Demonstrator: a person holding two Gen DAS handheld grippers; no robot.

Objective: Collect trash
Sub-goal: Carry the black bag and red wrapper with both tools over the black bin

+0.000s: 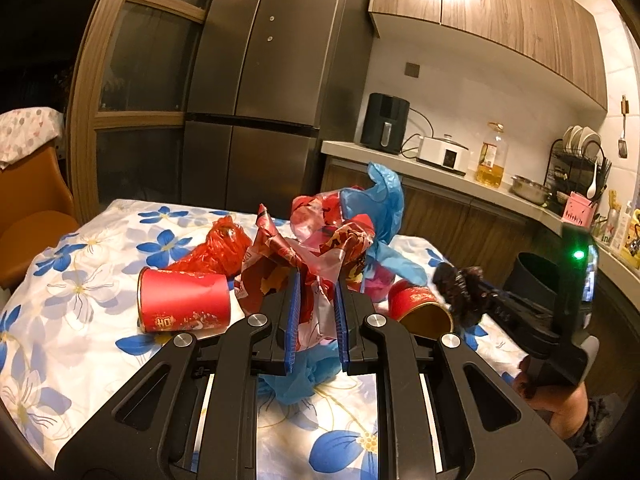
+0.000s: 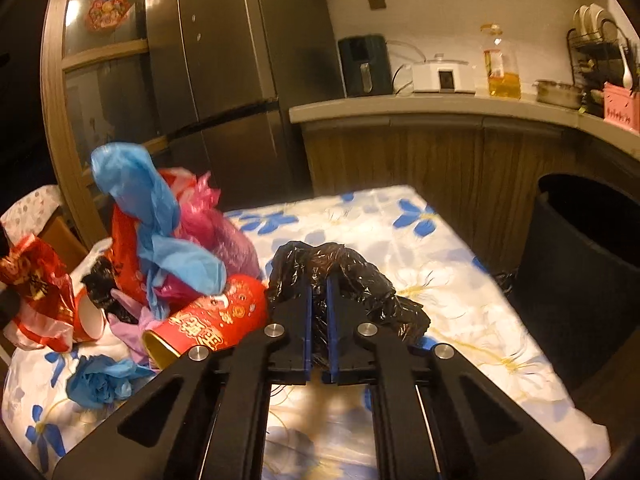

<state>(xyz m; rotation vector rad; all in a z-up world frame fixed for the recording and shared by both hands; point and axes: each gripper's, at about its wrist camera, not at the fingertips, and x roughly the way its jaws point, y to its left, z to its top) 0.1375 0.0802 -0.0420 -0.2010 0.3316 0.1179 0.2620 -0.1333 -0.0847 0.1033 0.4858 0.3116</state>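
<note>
My left gripper (image 1: 317, 280) is shut on a crumpled red and clear printed plastic wrapper (image 1: 320, 248), held above the floral tablecloth (image 1: 80, 280). A blue plastic bag (image 1: 384, 196) hangs with that bundle. My right gripper (image 2: 319, 280) is shut on a crumpled black plastic bag (image 2: 340, 268); it also shows in the left wrist view (image 1: 460, 292). Two red paper cups lie on their sides: one at the left (image 1: 184, 302), one with a gold rim (image 1: 424, 308), which also shows in the right wrist view (image 2: 208, 324). A black trash bin (image 2: 580, 272) stands right of the table.
Red (image 1: 218, 248), pink (image 2: 224, 236) and blue (image 2: 100, 384) plastic bags lie on the table. A dark fridge (image 1: 272, 80) stands behind. The counter (image 2: 440, 104) holds an air fryer (image 1: 384, 124), a cooker, an oil bottle (image 1: 490, 160) and a dish rack. An orange chair (image 1: 28, 216) is at the left.
</note>
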